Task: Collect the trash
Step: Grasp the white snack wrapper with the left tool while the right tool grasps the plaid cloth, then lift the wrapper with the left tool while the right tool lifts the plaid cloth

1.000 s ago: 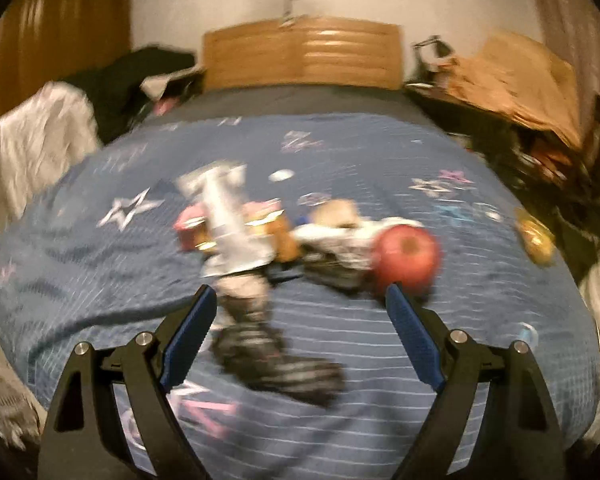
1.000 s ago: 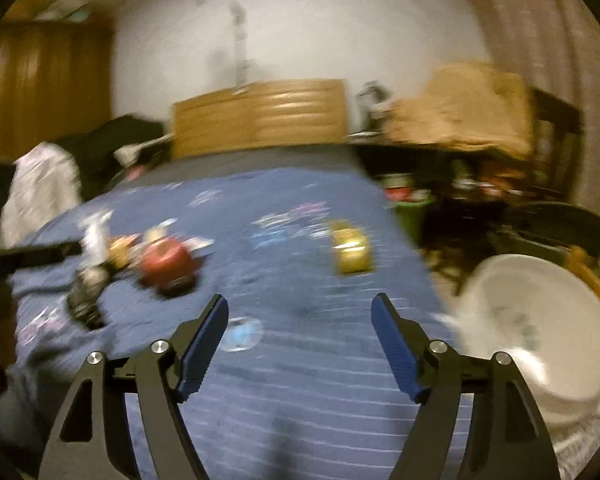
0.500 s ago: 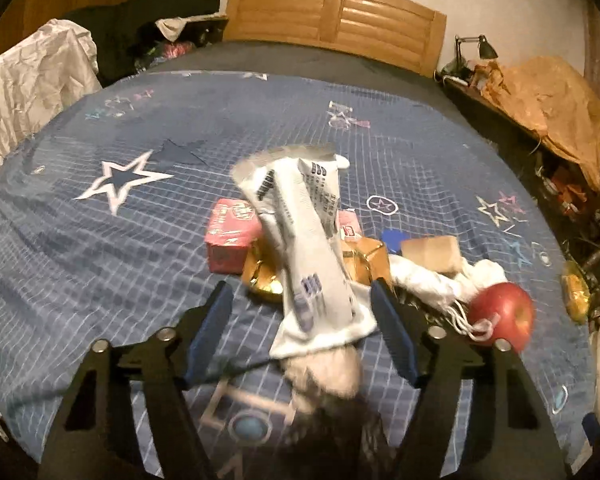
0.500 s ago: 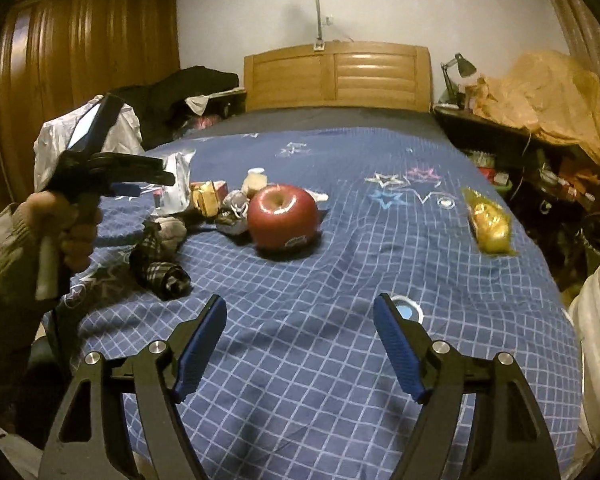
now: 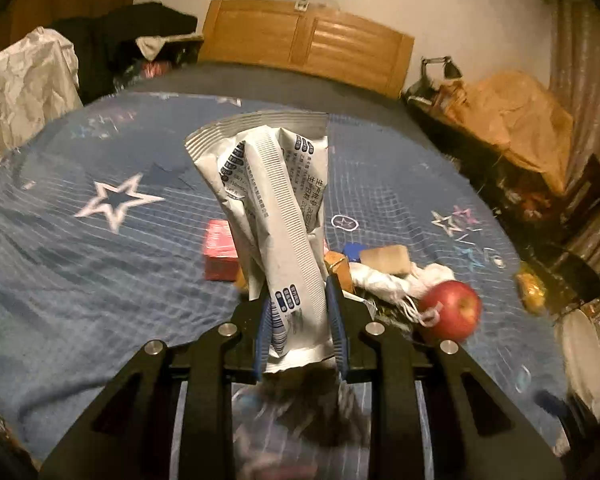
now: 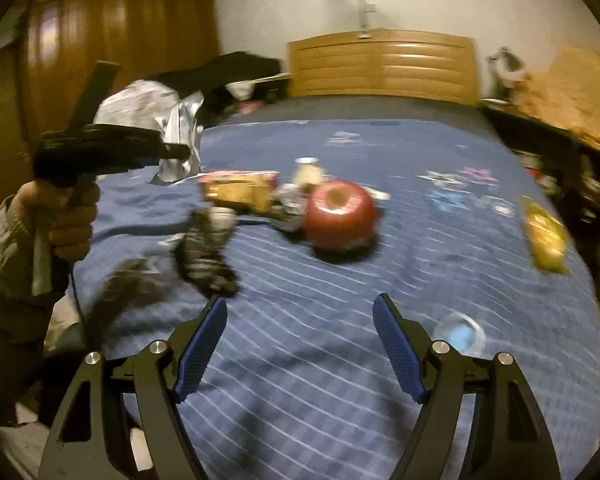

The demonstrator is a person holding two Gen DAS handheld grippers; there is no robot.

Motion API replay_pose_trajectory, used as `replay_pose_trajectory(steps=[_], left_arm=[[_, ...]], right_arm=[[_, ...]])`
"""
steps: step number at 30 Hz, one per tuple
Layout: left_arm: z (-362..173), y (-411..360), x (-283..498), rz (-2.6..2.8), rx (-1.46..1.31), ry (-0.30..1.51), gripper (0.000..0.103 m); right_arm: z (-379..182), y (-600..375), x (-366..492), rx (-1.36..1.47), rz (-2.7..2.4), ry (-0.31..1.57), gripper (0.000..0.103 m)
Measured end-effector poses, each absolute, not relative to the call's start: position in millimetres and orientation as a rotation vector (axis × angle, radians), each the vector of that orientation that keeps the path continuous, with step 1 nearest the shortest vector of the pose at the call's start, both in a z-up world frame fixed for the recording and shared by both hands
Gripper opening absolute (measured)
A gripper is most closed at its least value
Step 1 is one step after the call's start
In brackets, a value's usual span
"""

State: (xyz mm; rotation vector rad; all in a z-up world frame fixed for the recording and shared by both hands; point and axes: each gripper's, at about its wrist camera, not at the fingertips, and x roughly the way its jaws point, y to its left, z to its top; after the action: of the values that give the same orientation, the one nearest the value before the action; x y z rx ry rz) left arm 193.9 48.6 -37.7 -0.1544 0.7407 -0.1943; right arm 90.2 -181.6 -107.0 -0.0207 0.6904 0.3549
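Blue-padded left gripper (image 5: pixel 298 320), jaws just closed in, pinching a crumpled white wrapper (image 5: pixel 276 216) upright above the blue star bedspread (image 5: pixel 100 260). Beyond the wrapper, pink box (image 5: pixel 219 250); right of it, red apple (image 5: pixel 450 310). Right gripper (image 6: pixel 300 354) spread, empty, near side of the apple.

wrappers: 1 (image 5: pixel 276 216) | apples: 1 (image 5: pixel 450 310) | pink boxes: 1 (image 5: pixel 219 250) | tongs: 2 (image 5: pixel 300 322) (image 6: pixel 300 350)

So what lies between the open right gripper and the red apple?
Only bare blue checked bedspread lies between the right gripper and the red apple, seen in the right wrist view.
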Motion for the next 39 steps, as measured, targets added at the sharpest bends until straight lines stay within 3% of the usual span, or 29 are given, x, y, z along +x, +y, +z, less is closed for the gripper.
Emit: replay_pose_trajectory(steps=[8, 11, 12, 13, 14, 16, 18, 27, 34, 36, 39], left_arm=[[-34.3, 104.9, 138.2, -0.134, -0.183, 0.778, 0.024], [-40.1, 120.3, 128.1, -0.111, -0.209, 0.792, 0.024], [-41.8, 123.3, 125.3, -0.110, -0.217, 0.796, 0.024], [-43.4, 125.0, 123.5, -0.111, -0.223, 0.804, 0.024], [-45.3, 126.4, 122.8, -0.117, -0.223, 0.809, 0.024], [-47.3, 123.0, 119.1, -0.135, -0.213, 0.820, 0.024], [-50.6, 114.8, 116.2, -0.170, -0.203, 0.836, 0.024], [-68.7, 37.6, 106.4, -0.405, -0.085, 0.947, 0.025], [-109.0, -23.7, 116.6, -0.514, 0.004, 1.084, 0.025], [-129.0, -33.1, 124.0, -0.501, 0.024, 1.114, 0.030], [-133.8, -30.2, 126.6, -0.490, -0.006, 1.104, 0.033]], right_arm=[[-112.2, -110.0, 147.3, -0.195, 0.656, 0.756, 0.075], [-130.2, -80.5, 171.6, -0.250, 0.727, 0.830, 0.069], [-137.0, -73.6, 176.2, -0.259, 0.735, 0.852, 0.062], [-144.7, -66.5, 179.5, -0.273, 0.743, 0.879, 0.041], [-154.0, -59.2, 183.4, -0.313, 0.723, 0.909, 0.030], [-160.5, -54.9, 180.1, -0.330, 0.713, 0.904, 0.017], [-149.4, -63.8, 167.8, -0.289, 0.689, 0.876, 0.013], [-84.1, -203.8, 76.3, -0.015, 0.229, 0.750, 0.010], [-112.9, -253.4, 37.5, 0.100, 0.067, 0.789, 0.010], [-132.0, -249.3, 40.4, 0.110, 0.076, 0.824, 0.010], [-141.8, -251.2, 38.8, 0.132, 0.093, 0.814, 0.018]])
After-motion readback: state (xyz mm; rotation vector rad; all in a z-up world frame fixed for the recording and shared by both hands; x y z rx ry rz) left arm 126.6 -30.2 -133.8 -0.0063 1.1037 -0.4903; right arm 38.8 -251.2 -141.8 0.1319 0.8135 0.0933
